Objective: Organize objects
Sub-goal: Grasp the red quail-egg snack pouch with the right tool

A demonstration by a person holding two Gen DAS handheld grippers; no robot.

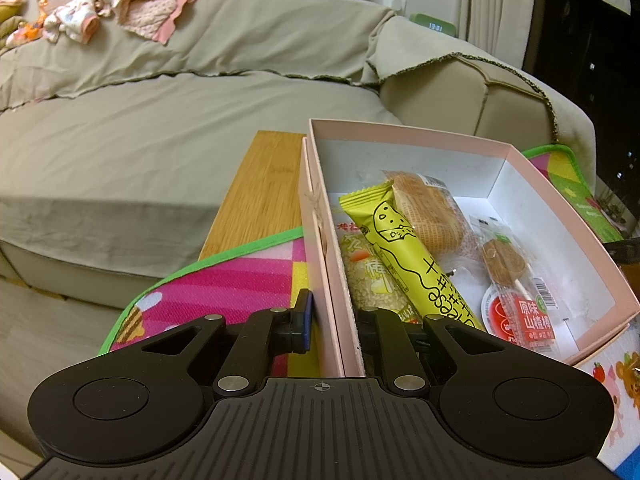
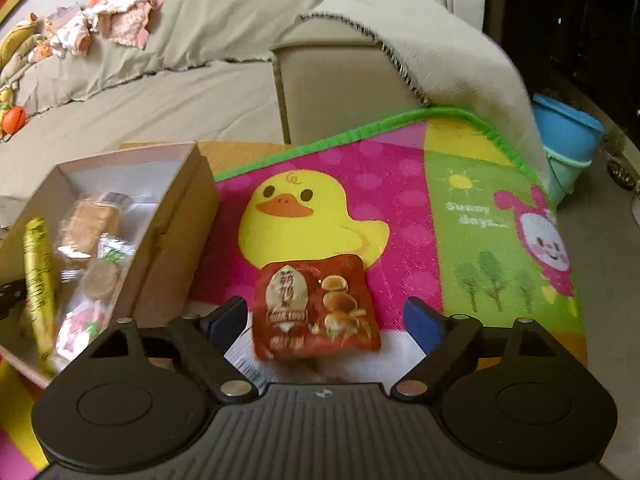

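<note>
Left claw (image 1: 334, 320) clamped on pink box (image 1: 320, 216) wall; right claw (image 2: 326, 322) wide open, red packet (image 2: 316, 312) between

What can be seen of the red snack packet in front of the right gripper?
The red snack packet is a glossy, roughly square pouch printed with round buns and a pale label. It lies flat on the colourful play mat, overlapping the printed duck's lower edge, between the open right gripper fingers, apparently untouched. It is slightly blurred.
</note>
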